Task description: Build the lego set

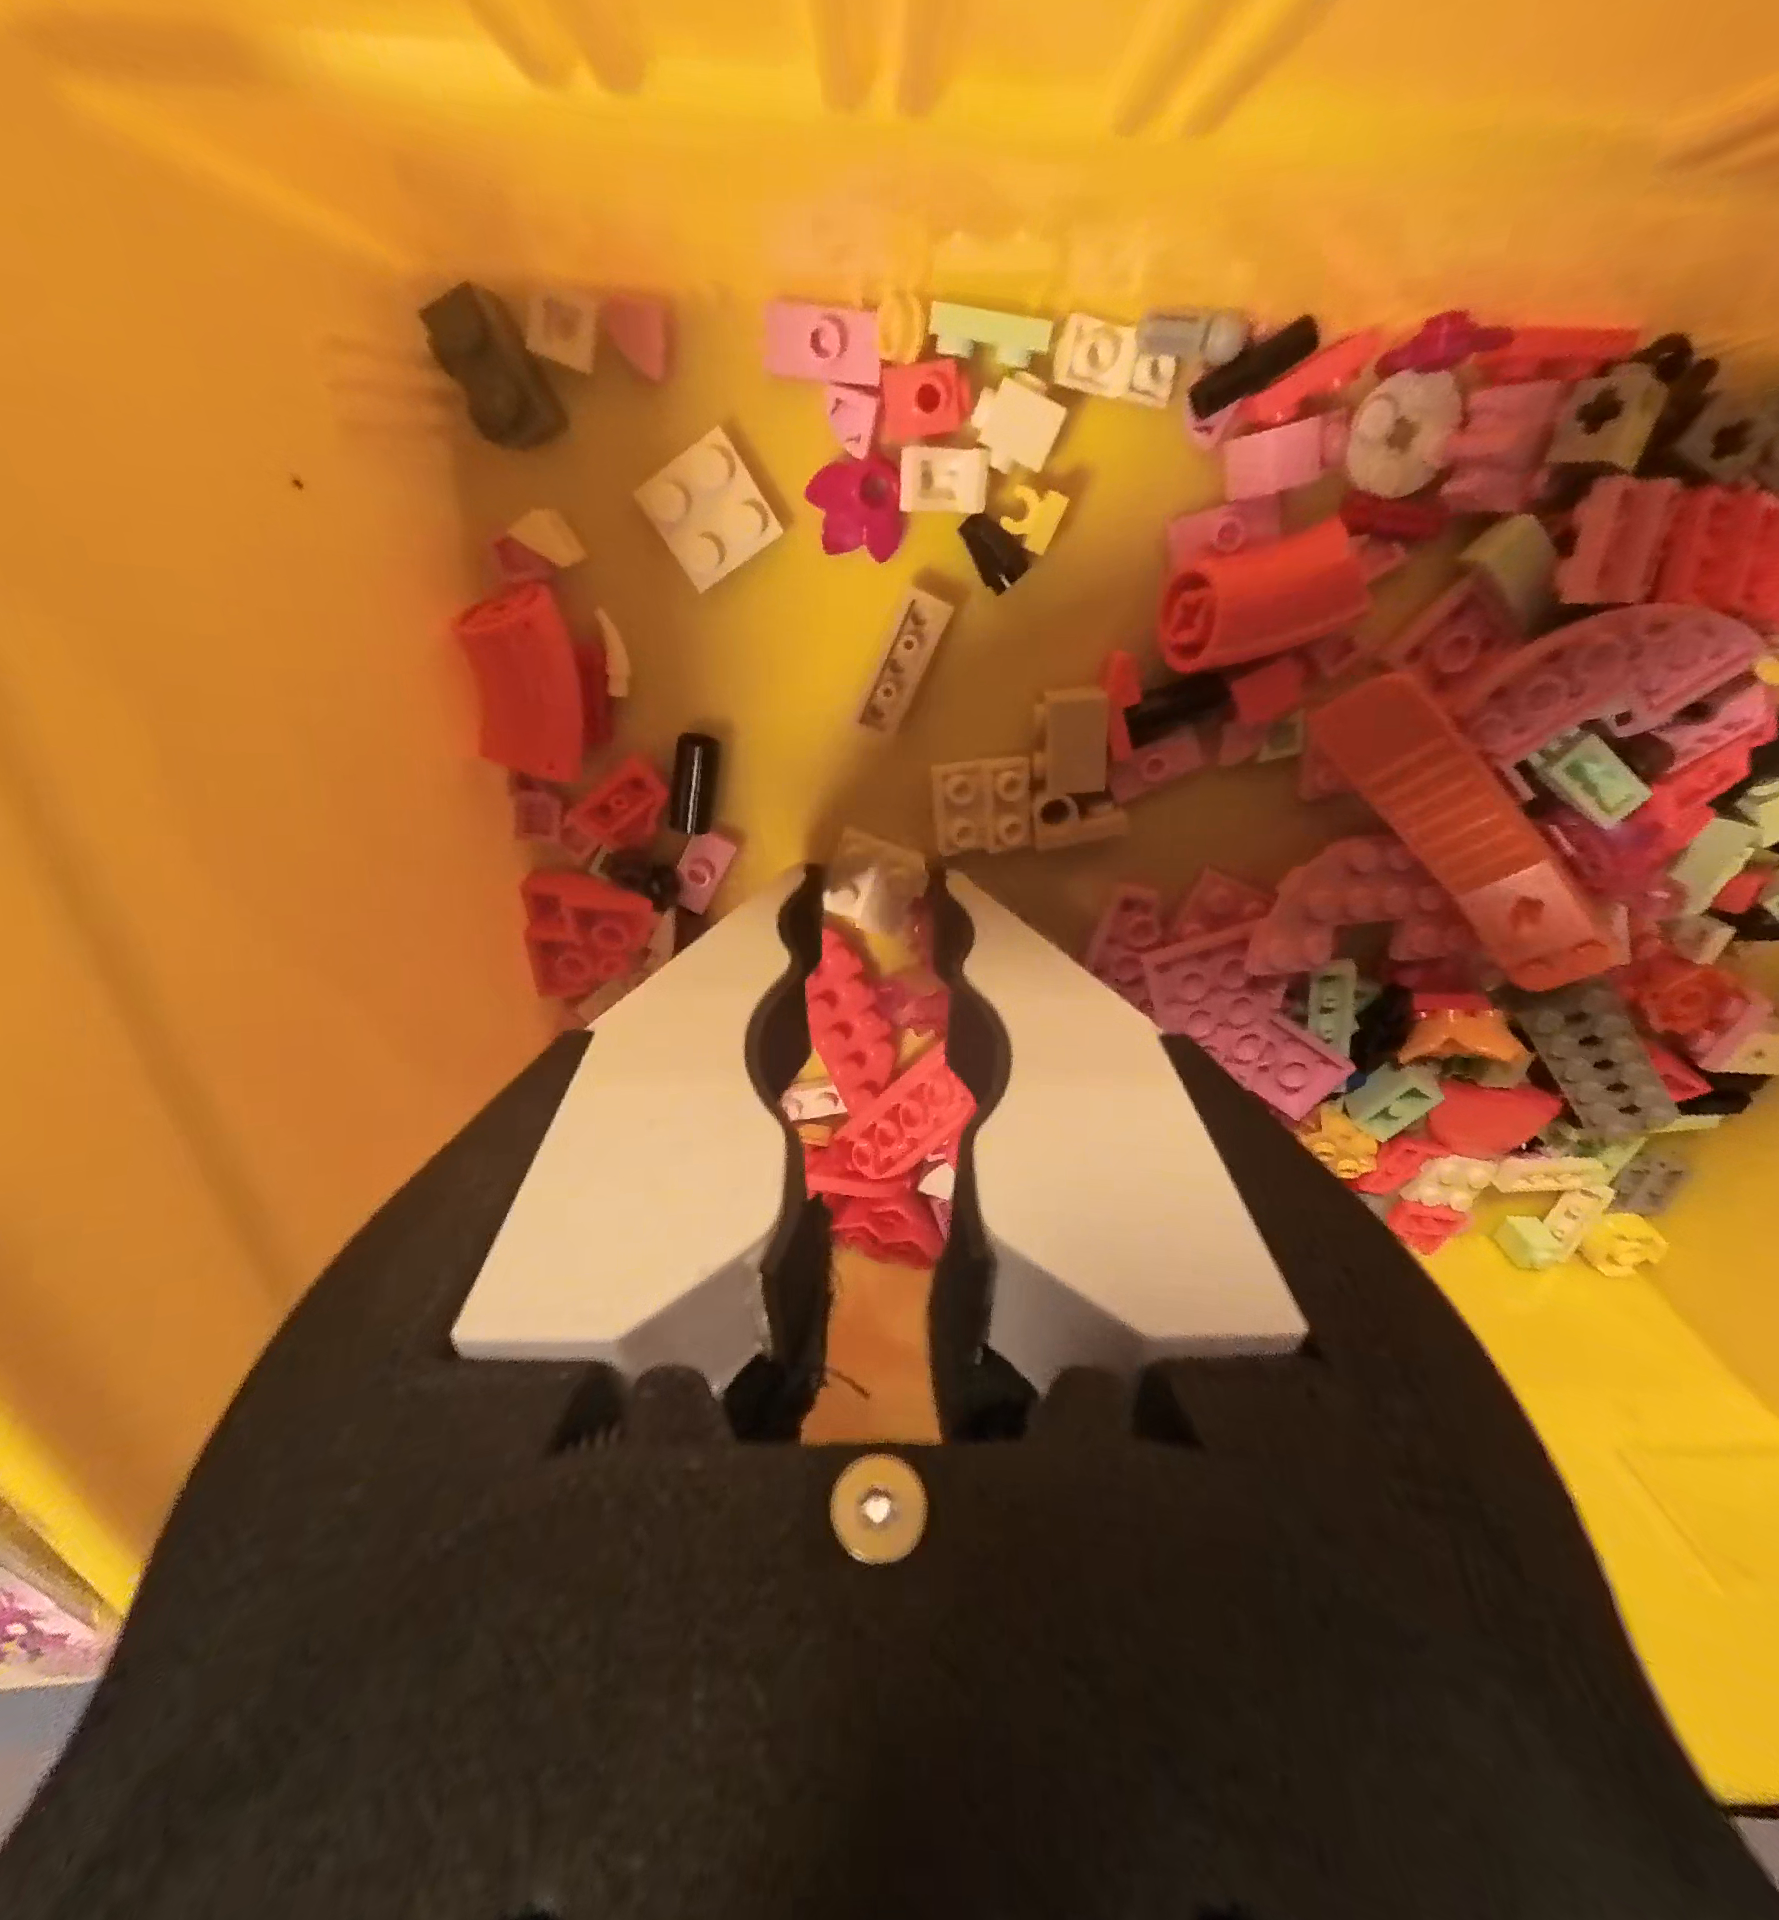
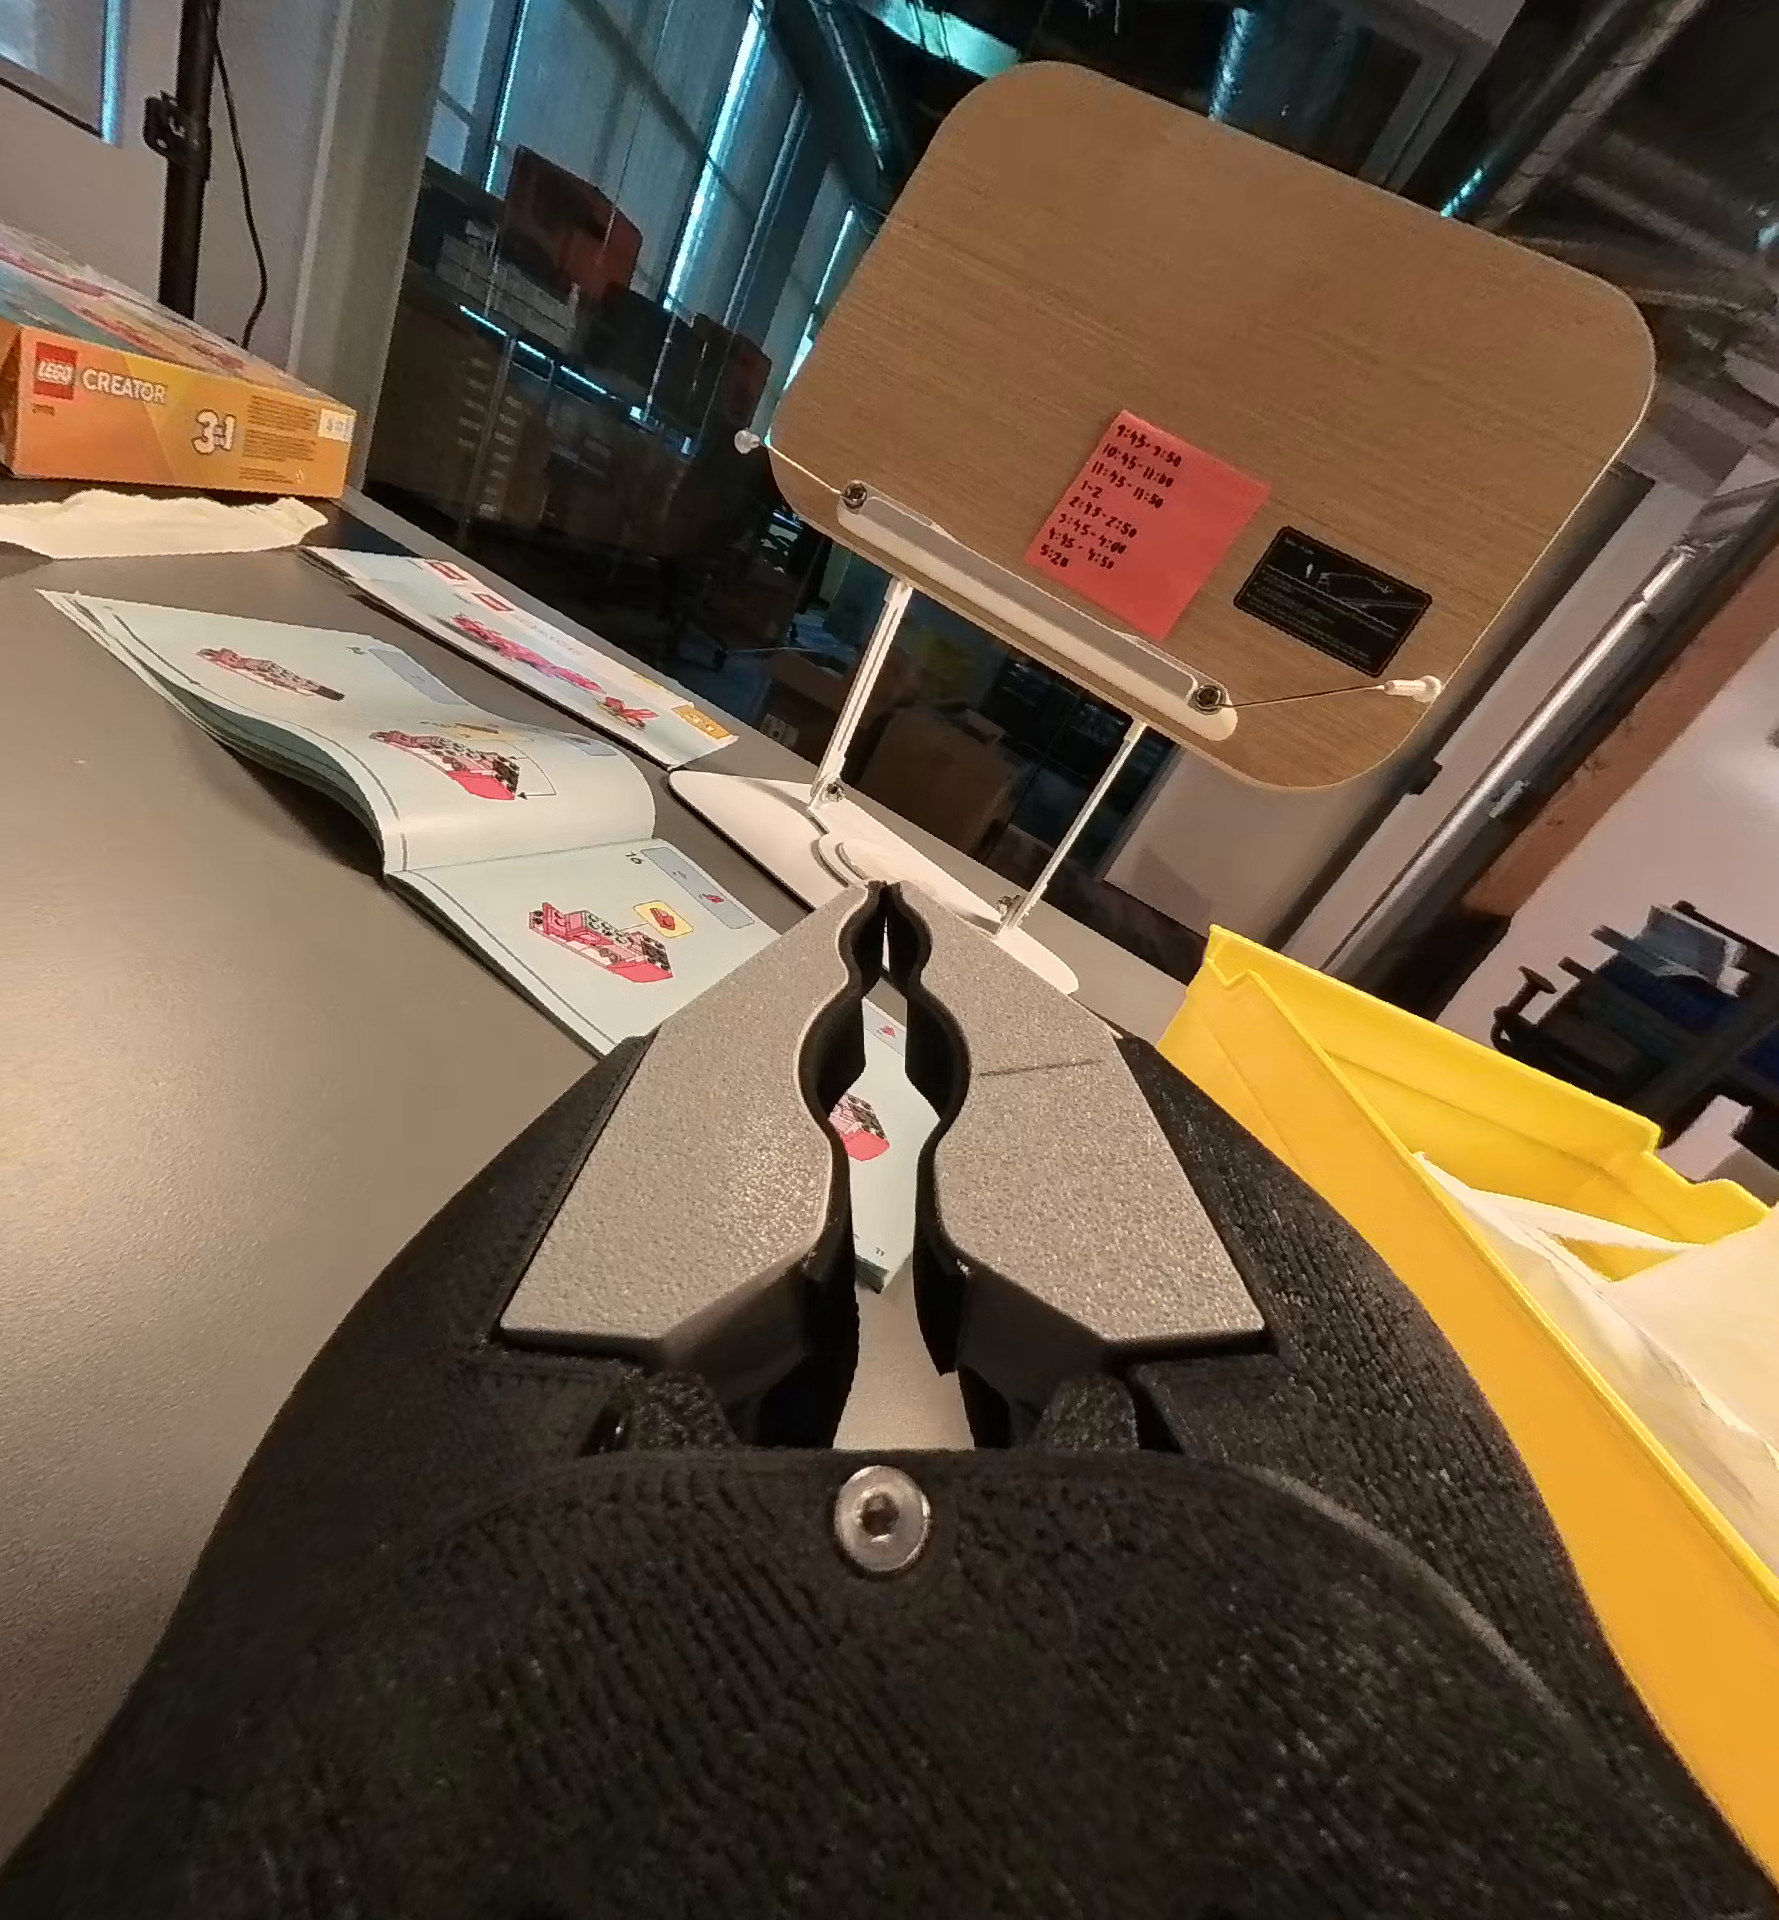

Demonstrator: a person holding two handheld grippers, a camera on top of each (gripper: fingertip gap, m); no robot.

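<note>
- The left tongs reached down into a yellow bin, their tips narrowed around a small white brick at the centre of the frame; both pads appeared to press on it, though the tips were blurred.
- Under the left tongs lay red plates, seen through the gap between the fingers.
- To the right of the frame sat a heap of pink, red, grey and pale green bricks, with an orange brick separator on top.
- Just above and right of the tips lay a tan four-stud plate; in the upper middle sat a white four-stud plate and a magenta flower piece.
- The right tongs were pressed together with nothing between them, hanging over a grey surface.
- Left of the right tongs lay an open instruction booklet; beyond the tips stood a wooden book stand on a white base.
- An orange toy box lay at upper left, and the yellow bin's rim showed at the right.
</note>
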